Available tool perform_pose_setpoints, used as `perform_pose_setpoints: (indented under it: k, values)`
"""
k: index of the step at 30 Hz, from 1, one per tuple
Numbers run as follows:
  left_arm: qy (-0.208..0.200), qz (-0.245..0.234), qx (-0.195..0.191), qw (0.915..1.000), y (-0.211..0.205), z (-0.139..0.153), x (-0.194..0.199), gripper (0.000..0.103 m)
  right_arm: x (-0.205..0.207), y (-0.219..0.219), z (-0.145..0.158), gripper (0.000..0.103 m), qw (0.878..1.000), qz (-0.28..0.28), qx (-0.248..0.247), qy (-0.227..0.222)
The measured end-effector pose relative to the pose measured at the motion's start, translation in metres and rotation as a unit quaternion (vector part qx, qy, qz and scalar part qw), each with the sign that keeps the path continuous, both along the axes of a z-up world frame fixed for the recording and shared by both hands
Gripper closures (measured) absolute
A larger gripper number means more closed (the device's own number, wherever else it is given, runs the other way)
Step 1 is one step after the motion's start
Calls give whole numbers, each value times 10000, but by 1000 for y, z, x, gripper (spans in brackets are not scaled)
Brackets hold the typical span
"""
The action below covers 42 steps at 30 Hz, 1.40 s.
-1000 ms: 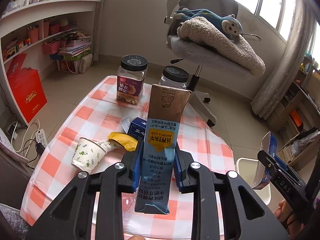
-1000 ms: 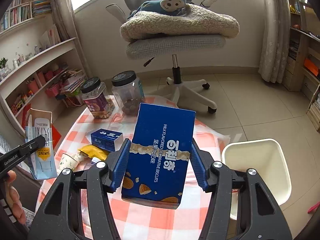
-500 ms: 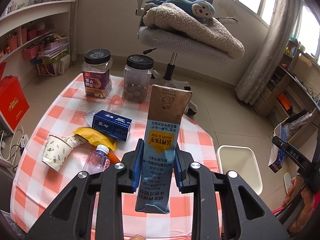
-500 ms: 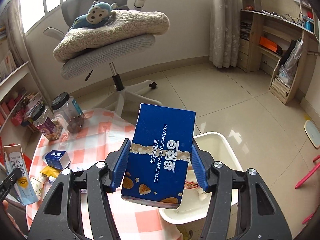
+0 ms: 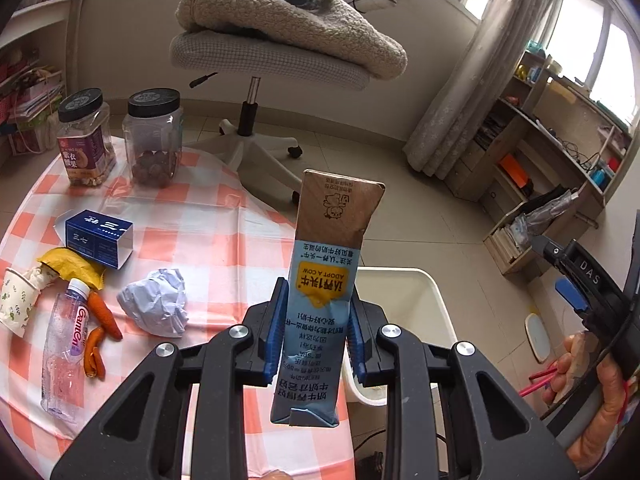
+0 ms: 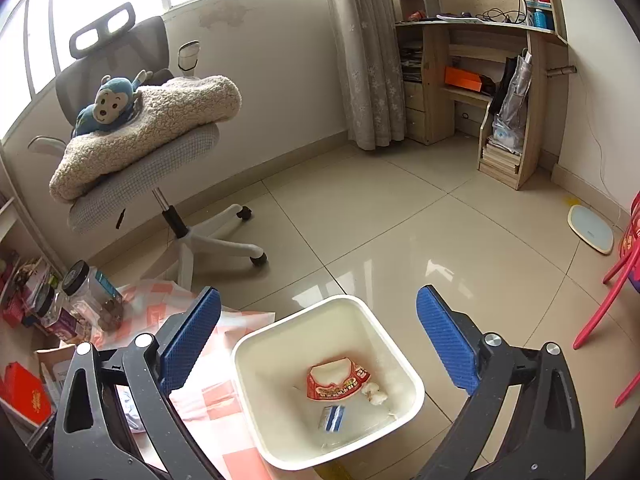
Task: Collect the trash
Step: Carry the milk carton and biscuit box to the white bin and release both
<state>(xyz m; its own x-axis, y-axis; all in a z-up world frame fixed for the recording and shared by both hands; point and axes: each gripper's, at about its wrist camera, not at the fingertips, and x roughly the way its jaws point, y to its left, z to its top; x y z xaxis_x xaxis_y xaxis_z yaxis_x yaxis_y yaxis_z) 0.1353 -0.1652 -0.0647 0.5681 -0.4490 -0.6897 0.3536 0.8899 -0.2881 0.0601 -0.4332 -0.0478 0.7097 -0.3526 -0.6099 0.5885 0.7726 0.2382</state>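
Note:
My left gripper (image 5: 316, 316) is shut on a tall blue and brown milk carton (image 5: 332, 240), held upright above the table's right edge. Just beyond it stands the white trash bin (image 5: 424, 292). My right gripper (image 6: 318, 304) hangs over that bin (image 6: 248, 344), its jaws opening wide with nothing between them. Inside the bin lie a red wrapper (image 6: 340, 380), white scraps and a small blue and white pack (image 6: 332, 418). On the checked table sit a crumpled paper ball (image 5: 156, 308), a blue box (image 5: 98, 236), a plastic bottle (image 5: 66, 344) and a paper cup (image 5: 16, 304).
Two black-lidded jars (image 5: 154, 136) stand at the table's far side. Behind it is an office chair (image 5: 256, 64) with a blanket and a toy monkey. A wooden shelf unit (image 6: 508, 92) stands right, a red chair leg (image 6: 600, 312) near the bin.
The right gripper swung over the bin and its jaws spread; the blue biscuit box it held is gone from them. The left gripper carried the milk carton right, toward the bin.

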Motion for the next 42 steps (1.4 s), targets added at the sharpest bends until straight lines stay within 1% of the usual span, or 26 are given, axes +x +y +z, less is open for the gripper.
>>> perform_pose_setpoints:
  k: [2, 5, 10, 12, 13, 14, 15, 19, 21, 22, 23, 24, 26, 30, 34, 36, 38, 40, 42]
  values:
    - [51, -161, 55, 9998, -23, -3, -1, 76, -6, -10, 3, 9, 9998, -90, 138, -103]
    - [95, -366, 33, 9993, -57, -5, -3, 76, -17, -25, 7, 8, 9990, -264, 255, -264]
    - [145, -695, 45, 9975, -103, -7, -9, 75, -32, -37, 12, 8, 9978, -502, 188, -398]
    - [230, -821, 0, 9964, -118, -10, -9, 75, -39, -41, 14, 8, 9971, -595, 128, -447]
    - [317, -895, -59, 9955, -126, -12, -6, 73, -42, -43, 15, 8, 9967, -642, 115, -478]
    - [365, -949, -64, 9948, -132, -13, -4, 61, -44, -45, 16, 8, 9964, -675, 114, -501]
    - [346, -973, -27, 9946, -137, -13, -4, 51, -46, -47, 16, 8, 9961, -699, 120, -518]
    - [136, -992, 125, 9949, -140, -8, -8, 49, -48, -50, 15, 8, 9958, -750, 93, -508]
    - [-35, -859, 262, 9960, -135, -5, -8, 43, -46, -47, 15, 7, 9962, -751, -19, -446]
    - [-109, -776, 298, 9965, -131, -3, -8, 43, -45, -44, 15, 7, 9962, -755, -100, -418]
    - [-158, -704, 303, 9969, -126, -2, -8, 39, -44, -40, 14, 7, 9962, -756, -194, -390]
    - [-193, -626, 304, 9974, -122, -2, -7, 32, -43, -37, 15, 7, 9960, -763, -308, -344]
    - [-316, -435, 329, 9980, -111, -1, -7, 23, -39, -27, 12, 7, 9951, -798, -550, -197]
    - [-710, 53, 695, 9950, -92, 0, -12, 19, -28, -10, 5, 7, 9933, -749, -873, 110]
    - [-1182, 621, 952, 9865, -68, 4, -20, 13, -20, 9, 2, 7, 9906, -650, -1171, 260]
    - [-1208, 870, 1023, 9835, -54, 6, -17, 12, -15, 22, 3, 7, 9898, -540, -1288, 283]
    - [-1202, 1021, 1090, 9814, -42, 9, -15, 12, -10, 36, 3, 7, 9891, -380, -1390, 314]
    - [-1315, 1225, 1152, 9770, -28, 14, -14, 12, -5, 51, 4, 7, 9879, -229, -1502, 318]
    - [-1320, 1336, 1155, 9754, -13, 18, -13, 10, 1, 66, 5, 7, 9873, -100, -1554, 302]
